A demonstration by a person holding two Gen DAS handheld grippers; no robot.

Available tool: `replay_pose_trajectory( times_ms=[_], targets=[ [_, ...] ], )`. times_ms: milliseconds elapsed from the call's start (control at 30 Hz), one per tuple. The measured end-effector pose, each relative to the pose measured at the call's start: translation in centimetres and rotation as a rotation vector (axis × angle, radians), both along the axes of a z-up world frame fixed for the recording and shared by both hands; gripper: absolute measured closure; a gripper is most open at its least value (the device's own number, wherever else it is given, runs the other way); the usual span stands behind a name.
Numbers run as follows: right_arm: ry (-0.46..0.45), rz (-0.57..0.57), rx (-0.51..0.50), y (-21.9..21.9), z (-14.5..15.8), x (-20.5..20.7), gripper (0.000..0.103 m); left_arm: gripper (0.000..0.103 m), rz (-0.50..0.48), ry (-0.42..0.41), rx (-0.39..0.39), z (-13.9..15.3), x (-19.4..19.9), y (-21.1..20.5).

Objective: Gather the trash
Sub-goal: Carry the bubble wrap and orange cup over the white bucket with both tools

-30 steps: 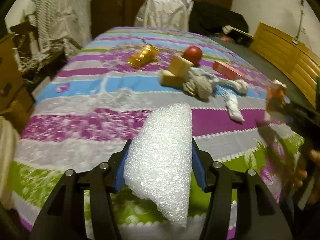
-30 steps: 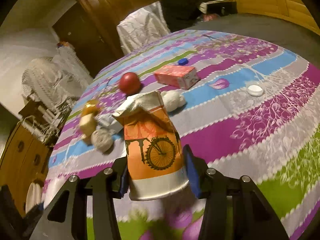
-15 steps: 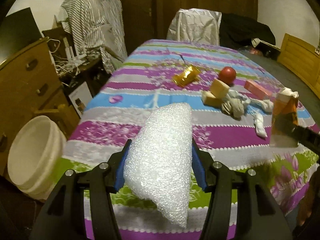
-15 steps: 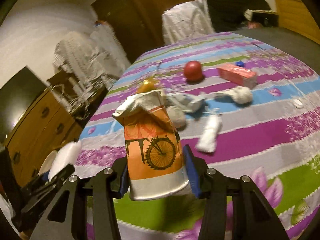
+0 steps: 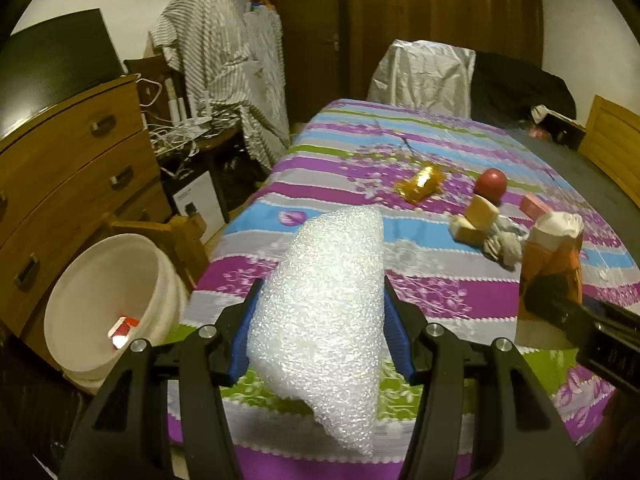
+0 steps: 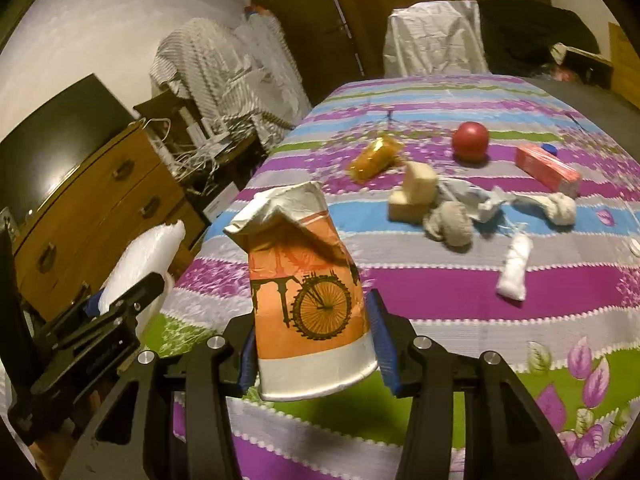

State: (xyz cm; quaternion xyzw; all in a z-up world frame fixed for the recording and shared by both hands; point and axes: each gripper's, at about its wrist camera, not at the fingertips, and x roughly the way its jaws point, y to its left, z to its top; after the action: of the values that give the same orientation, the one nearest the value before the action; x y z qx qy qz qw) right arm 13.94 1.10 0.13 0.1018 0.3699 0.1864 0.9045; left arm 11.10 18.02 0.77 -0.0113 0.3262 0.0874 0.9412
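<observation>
My left tongs (image 5: 320,344) grip a foam wad (image 5: 328,312) and my right tongs (image 6: 314,344) grip a crushed cup (image 6: 304,292), above the bed (image 6: 460,292) beside a bucket (image 5: 100,280)

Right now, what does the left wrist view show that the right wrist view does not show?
Only the left wrist view shows the white bucket beside the bed. Only the right wrist view shows the bicycle print on the crushed paper cup and a white roll. Both show the bubble wrap in the left gripper, the red ball and the striped bedspread.
</observation>
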Motion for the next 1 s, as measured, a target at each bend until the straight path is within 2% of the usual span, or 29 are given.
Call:
replay_pose_trajectory(
  times_ms=[333,600,1000],
  targets=[
    [0.029,0.079,-0.038,4.9,-0.2,0.7,0.054,0.05,0.083,-0.011,-0.024,0.1,-0.6,4.4],
    [0.056,0.157,-0.05,9.7,-0.2,2.8,0.054,0.05,0.158,-0.009,-0.042,0.0,-1.0,8.5],
    [0.071,0.318,-0.074,20.8,2.3,6.6,0.054,0.05,0.266,-0.015,-0.036,0.8,-1.9,15.8]
  ],
)
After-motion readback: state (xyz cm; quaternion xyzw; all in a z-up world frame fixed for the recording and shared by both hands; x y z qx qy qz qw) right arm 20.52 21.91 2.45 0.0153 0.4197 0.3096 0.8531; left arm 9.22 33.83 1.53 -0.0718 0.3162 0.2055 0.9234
